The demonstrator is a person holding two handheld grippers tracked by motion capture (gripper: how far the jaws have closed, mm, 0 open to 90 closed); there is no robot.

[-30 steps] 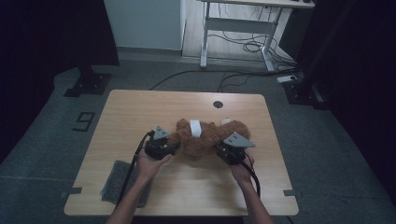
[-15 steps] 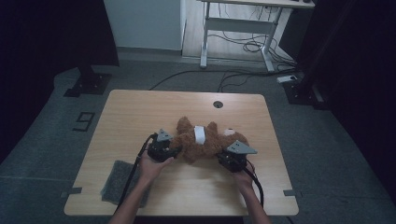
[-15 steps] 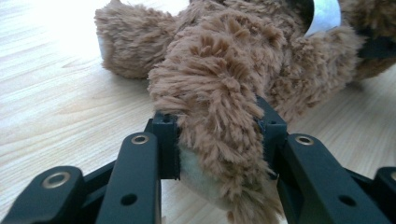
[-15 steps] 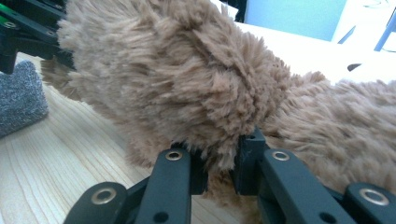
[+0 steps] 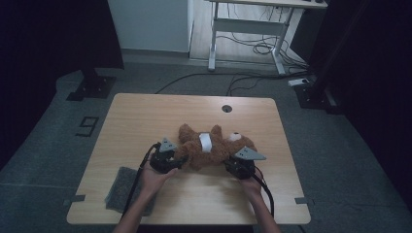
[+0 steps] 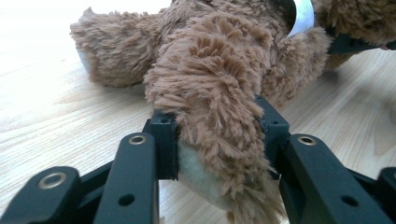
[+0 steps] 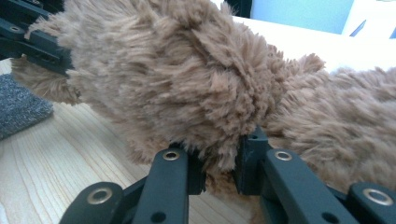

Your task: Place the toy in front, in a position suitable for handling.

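Your left tool (image 5: 176,161) has been easing its jaws around the bear's (image 5: 214,148) leg, while your right tool (image 5: 232,167) clamps its other end on the counter (image 5: 145,116).

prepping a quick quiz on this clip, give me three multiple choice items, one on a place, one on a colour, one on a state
1. Where does the grey cloth lie on the table?
A. near left corner
B. far right corner
C. under the bear

2. What colour is the band round the bear?
A. red
B. white
C. black

3. What is the right gripper doing?
A. hanging open above the table
B. shut on the bear's fur
C. gripping the cloth

Answers:
1. A, the high view shows it beside the left forearm.
2. B, it is a pale strip on brown fur.
3. B, fur is pinched between its jaws.
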